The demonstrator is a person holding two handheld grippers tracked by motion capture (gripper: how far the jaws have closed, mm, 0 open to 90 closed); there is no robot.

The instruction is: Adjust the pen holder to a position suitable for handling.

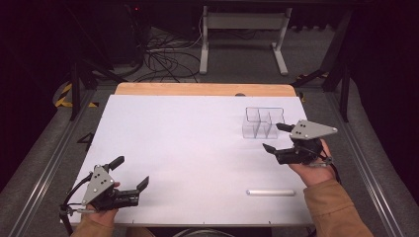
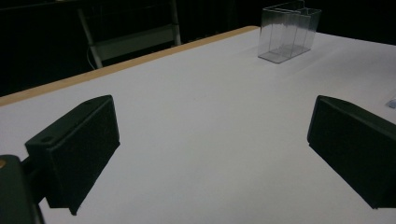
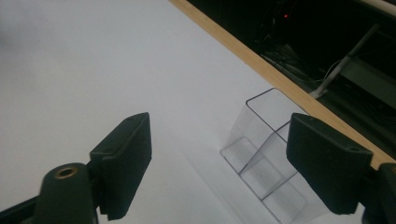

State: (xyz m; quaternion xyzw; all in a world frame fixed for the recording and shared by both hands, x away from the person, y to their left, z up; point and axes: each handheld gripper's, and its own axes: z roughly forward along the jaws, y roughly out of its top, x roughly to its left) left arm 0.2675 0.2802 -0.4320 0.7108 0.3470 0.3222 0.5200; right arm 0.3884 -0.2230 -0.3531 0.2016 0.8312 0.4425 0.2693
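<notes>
A clear plastic box (image 1: 263, 122) with several compartments stands upright on the white table top (image 1: 188, 143), at the far right. My right gripper (image 1: 274, 137) hovers just in front of it and to its right, jaws open with nothing between them. In the right gripper view the box (image 3: 266, 154) lies beyond the open right gripper (image 3: 219, 140), partly behind the right jaw. My left gripper (image 1: 131, 172) rests open at the near left corner. From the left gripper view the box (image 2: 289, 30) stands far off past the open left gripper (image 2: 212, 144).
A white tube-like stick (image 1: 271, 192) lies flat near the front edge, below my right hand. A wooden strip (image 1: 205, 89) borders the table's far side. Beyond it are a white metal frame (image 1: 242, 34) and loose cables (image 1: 163, 59) on the floor.
</notes>
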